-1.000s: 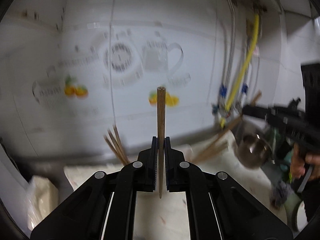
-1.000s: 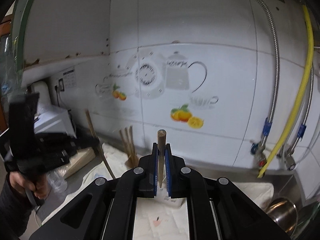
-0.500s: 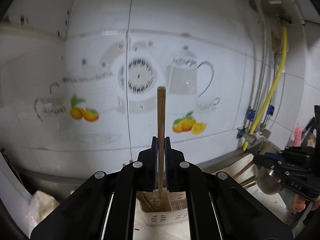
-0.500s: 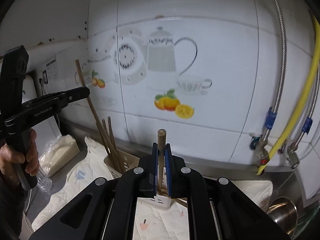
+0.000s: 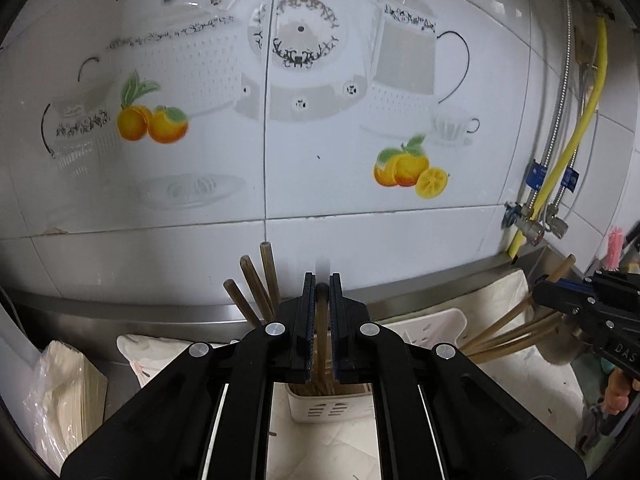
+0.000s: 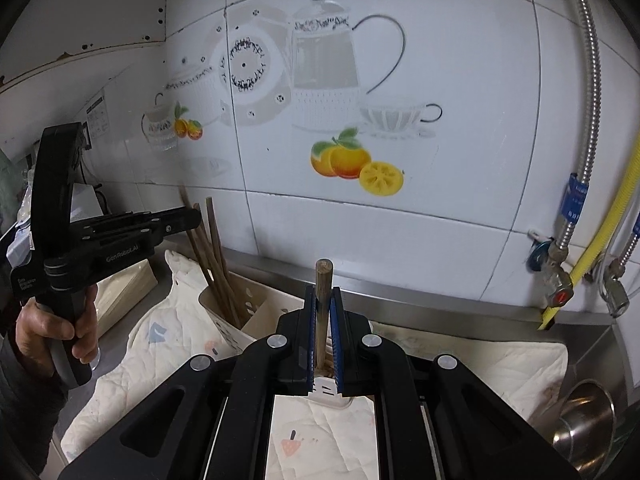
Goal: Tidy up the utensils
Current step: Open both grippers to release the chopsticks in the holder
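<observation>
Left wrist showed the left gripper (image 5: pixel 322 288) parted around an upright chopstick (image 5: pixel 321 320), holder (image 5: pixel 328 408) directly at six o'clock.

A steel counter (image 6: pixel 404 307) along the tiled wall carries a white quilted cloth (image 6: pixel 496 364) — on it stands a cream slotted utensil holder (image 5: pixel 328 406), with a plastic-wrapped pale stack (image 5: pixel 60 392) lying on the counter at the left — and a steel bowl (image 6: pixel 584 420) at the right.
</observation>
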`<state>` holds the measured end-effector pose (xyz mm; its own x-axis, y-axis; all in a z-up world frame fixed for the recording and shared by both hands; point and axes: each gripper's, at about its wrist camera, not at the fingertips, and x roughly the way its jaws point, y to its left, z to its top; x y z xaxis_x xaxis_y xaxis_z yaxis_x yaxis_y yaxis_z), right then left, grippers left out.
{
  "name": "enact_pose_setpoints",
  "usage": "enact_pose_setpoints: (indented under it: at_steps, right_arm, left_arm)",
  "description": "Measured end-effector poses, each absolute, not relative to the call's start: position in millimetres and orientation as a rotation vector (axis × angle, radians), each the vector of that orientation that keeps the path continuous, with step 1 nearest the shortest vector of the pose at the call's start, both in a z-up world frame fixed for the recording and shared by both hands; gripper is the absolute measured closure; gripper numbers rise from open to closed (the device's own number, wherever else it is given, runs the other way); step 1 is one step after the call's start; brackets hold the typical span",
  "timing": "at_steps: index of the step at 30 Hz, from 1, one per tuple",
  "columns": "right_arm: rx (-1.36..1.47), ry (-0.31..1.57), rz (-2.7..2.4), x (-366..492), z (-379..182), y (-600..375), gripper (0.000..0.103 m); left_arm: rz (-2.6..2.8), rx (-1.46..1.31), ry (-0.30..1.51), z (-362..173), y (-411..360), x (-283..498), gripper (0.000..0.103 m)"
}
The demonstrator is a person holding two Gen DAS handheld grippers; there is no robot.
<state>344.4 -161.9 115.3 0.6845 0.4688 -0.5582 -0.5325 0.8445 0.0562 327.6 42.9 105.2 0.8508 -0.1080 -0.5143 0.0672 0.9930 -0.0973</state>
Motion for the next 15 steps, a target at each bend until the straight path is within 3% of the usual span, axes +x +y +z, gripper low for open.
enact_pose_setpoints:
  at_steps: [4,11,15]
  right_arm:
    - [-0.112,0.594,0.557,344,114,-162,0.095]
    - [-0.113,0.578,0.551,340,118,-165,0.093]
    - [-0.108,0.568,0.547,334,121,-169,0.086]
  left_arm:
    - [-0.092,-0.073,0.549,104,41,327,0.095]
    - [-0.09,-0.078,0.538,108,42,317,0.066]
    - [-0.09,-0.075,0.527,113,40,309,0.057]
